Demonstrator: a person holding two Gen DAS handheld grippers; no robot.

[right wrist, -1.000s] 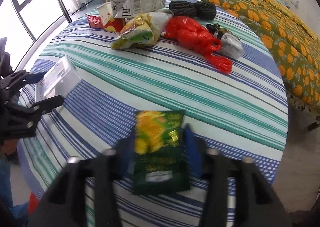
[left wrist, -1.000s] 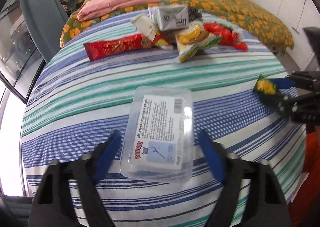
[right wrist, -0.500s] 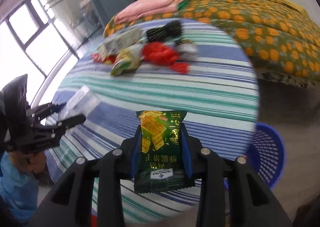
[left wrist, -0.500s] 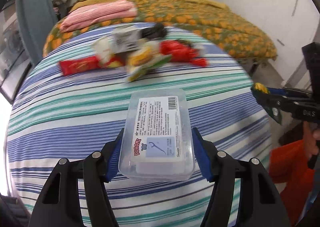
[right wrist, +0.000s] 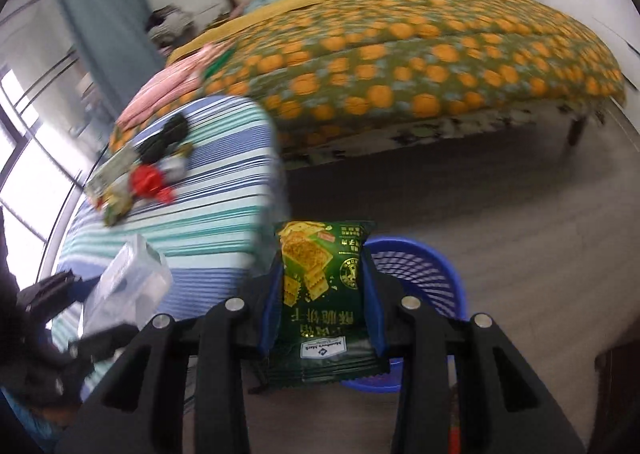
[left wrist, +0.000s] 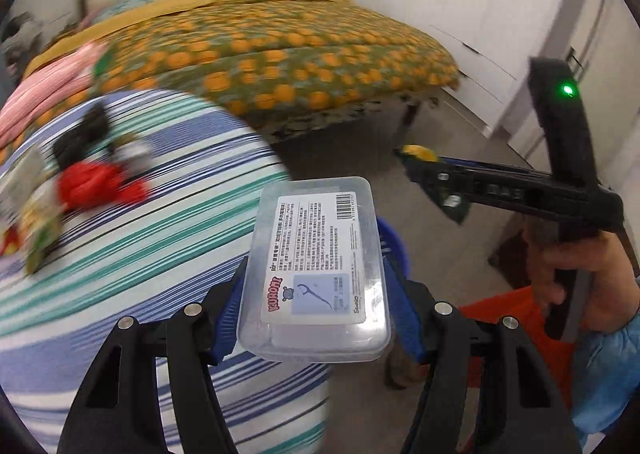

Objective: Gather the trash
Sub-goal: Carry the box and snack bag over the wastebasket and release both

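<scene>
My left gripper (left wrist: pixel 316 308) is shut on a clear plastic box (left wrist: pixel 320 266) with a white label, held in the air past the table's right edge. My right gripper (right wrist: pixel 322 294) is shut on a green cracker packet (right wrist: pixel 324 286), which hangs in front of a blue mesh basket (right wrist: pixel 416 278) on the floor. In the left wrist view the right gripper (left wrist: pixel 424 170) shows from the side with the packet, a hand (left wrist: pixel 576 266) on its handle. A bit of the blue basket (left wrist: pixel 394 242) peeks out behind the box. More wrappers (right wrist: pixel 140 178) lie on the striped table (right wrist: pixel 208 214).
A bed with an orange-patterned cover (right wrist: pixel 420 66) stands behind the table, folded pink cloth (right wrist: pixel 168 90) at its near end. Grey floor (right wrist: pixel 540 214) spreads right of the table. White cupboards (left wrist: pixel 500 14) line the far wall. An orange thing (left wrist: pixel 516 318) sits low beside the hand.
Both grippers closed on their items, lifted them off the striped table and swung right, out over the floor. The blue basket came into view below them.
</scene>
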